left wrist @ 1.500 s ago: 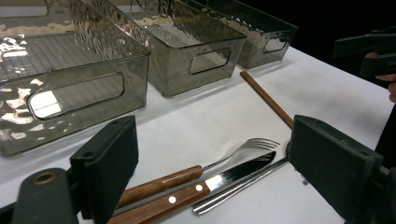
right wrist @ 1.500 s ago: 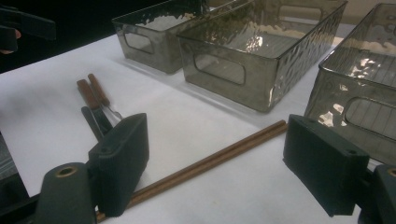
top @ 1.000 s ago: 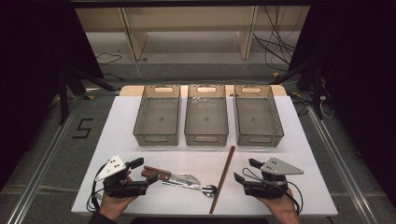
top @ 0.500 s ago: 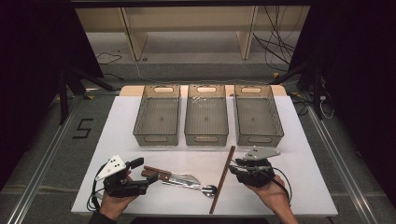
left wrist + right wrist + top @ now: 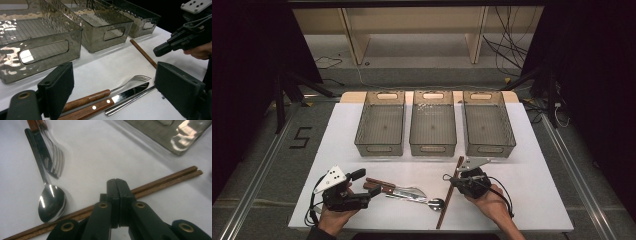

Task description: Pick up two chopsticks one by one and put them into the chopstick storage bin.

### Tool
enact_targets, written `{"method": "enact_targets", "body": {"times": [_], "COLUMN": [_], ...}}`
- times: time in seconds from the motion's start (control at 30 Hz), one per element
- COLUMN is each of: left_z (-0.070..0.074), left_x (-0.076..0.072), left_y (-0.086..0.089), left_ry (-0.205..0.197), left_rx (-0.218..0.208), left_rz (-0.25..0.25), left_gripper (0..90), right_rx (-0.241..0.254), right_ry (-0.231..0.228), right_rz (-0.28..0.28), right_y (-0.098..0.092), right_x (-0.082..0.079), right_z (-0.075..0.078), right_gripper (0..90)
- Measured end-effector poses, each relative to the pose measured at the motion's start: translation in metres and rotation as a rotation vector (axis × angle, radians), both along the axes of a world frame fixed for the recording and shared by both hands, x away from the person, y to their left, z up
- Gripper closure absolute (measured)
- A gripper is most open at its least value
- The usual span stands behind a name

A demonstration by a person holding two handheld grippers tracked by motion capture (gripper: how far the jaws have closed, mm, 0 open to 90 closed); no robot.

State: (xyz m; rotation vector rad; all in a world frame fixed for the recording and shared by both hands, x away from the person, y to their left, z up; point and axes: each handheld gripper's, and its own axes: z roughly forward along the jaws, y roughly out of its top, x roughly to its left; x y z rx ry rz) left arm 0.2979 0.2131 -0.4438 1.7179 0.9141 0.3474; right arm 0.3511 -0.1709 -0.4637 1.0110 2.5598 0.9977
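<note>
Since the earlier frame the right gripper (image 5: 454,178) has moved left, from the table's front right area to the pair of brown chopsticks (image 5: 450,191), and its fingers have just been closing. Now they are pressed together with nothing between them, the tips just above the chopsticks (image 5: 160,181). These lie near the table's front edge, right of its middle, reaching from below the right bin (image 5: 488,129) down to the front edge. Next to them lie a spoon (image 5: 51,203), a fork (image 5: 55,157) and a knife (image 5: 107,102). At the front left the left gripper (image 5: 361,181) rests, its fingers (image 5: 58,86) wide apart, around the wooden handles without touching them.
</note>
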Motion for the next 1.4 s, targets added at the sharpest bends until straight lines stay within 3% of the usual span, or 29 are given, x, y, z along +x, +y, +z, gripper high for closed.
{"method": "enact_targets", "body": {"times": [0.23,0.57,0.8,0.9,1.07,1.2,1.23,1.27,1.3,1.37,1.4], "left_z": [0.000,0.000,0.001,0.001,0.001,0.001,0.001,0.001,0.000,0.001,0.001], "left_x": [0.000,0.000,0.000,0.000,0.000,0.000,0.000,0.000,0.000,0.000,0.000], "left_y": [0.000,0.001,0.001,0.001,0.000,0.000,0.000,0.000,0.000,0.000,0.000], "left_ry": [-0.002,-0.004,-0.005,-0.006,-0.002,-0.002,-0.001,-0.001,-0.001,-0.002,-0.002], "left_rx": [0.000,0.001,0.004,0.005,0.005,0.009,0.008,0.008,0.008,0.010,0.010], "left_rz": [0.000,0.000,0.002,0.000,0.002,0.001,0.003,0.003,0.004,0.003,0.003], "left_gripper": [15.7,15.6,15.7,15.7,15.7,15.6,15.7,15.7,15.7,15.7,15.7], "right_rx": [-0.019,-0.018,-0.044,-0.077,-0.043,-0.051,-0.067,-0.067,-0.081,-0.052,-0.052], "right_ry": [0.031,0.038,0.052,0.059,0.030,0.022,0.033,0.033,0.054,0.130,0.130], "right_rz": [0.013,0.001,-0.006,-0.012,-0.027,-0.032,-0.065,-0.065,-0.080,-0.175,-0.175], "right_y": [0.005,0.003,-0.004,-0.009,-0.013,-0.014,-0.016,-0.016,-0.016,-0.016,-0.016], "right_x": [0.005,0.004,0.002,0.001,-0.001,0.000,0.001,0.001,0.003,0.007,0.007], "right_z": [-0.012,-0.013,-0.010,-0.010,0.000,0.004,0.007,0.007,0.008,0.010,0.010], "right_gripper": [90.0,90.0,90.0,90.0,90.0,89.3,80.1,80.1,72.7,50.1,50.1]}}
